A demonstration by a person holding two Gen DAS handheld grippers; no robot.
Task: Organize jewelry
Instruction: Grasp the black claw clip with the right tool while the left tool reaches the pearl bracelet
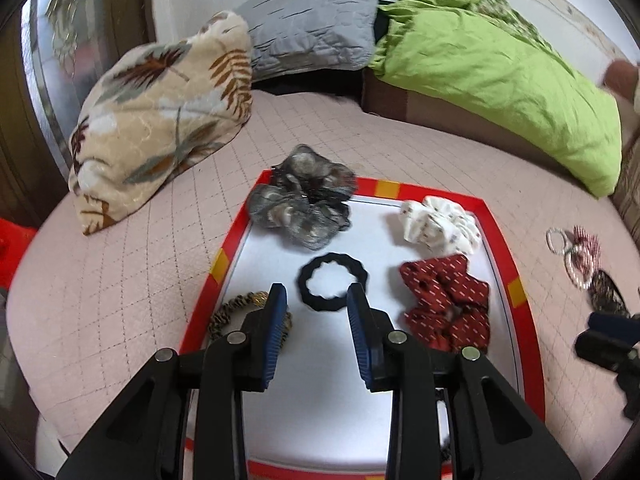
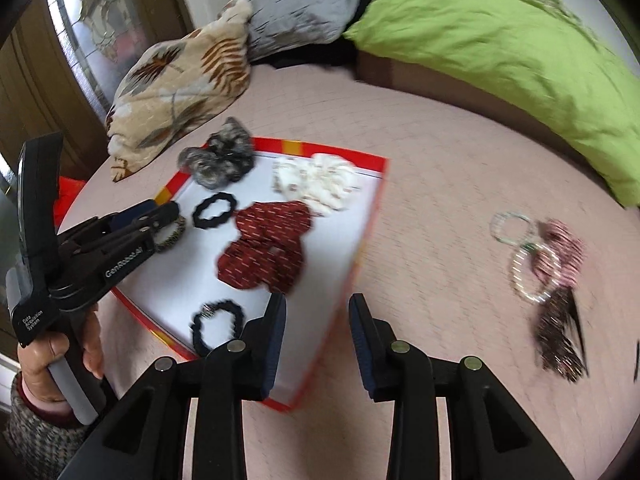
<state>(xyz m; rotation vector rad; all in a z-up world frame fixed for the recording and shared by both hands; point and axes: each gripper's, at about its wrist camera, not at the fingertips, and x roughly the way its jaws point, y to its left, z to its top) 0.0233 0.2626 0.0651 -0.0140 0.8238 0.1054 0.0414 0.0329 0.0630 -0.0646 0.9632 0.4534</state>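
A red-rimmed white tray (image 1: 516, 264) (image 2: 372, 208) lies on the pink bedspread. It holds a grey patterned scrunchie (image 1: 304, 204) (image 2: 220, 160), a white one (image 1: 440, 224) (image 2: 320, 184), a dark red one (image 1: 448, 300) (image 2: 268, 248), a black wavy hair tie (image 1: 305, 284) (image 2: 197, 212), a leopard-print tie (image 1: 228, 312) and a second black tie (image 2: 198, 330). My left gripper (image 1: 317, 296) hovers open above the wavy tie, holding nothing. My right gripper (image 2: 317, 304) is open and empty over the tray's right edge. Off the tray to the right lie beaded bangles (image 2: 520, 264) (image 1: 572, 252) and a dark beaded piece (image 2: 560, 336).
A leaf-print pillow (image 1: 160, 120), a grey pillow (image 1: 312, 28) and a green blanket (image 1: 500, 80) line the far side of the bed. A wooden door with glass (image 2: 80, 40) stands at left. A person's hand (image 2: 40, 352) grips the left tool's handle.
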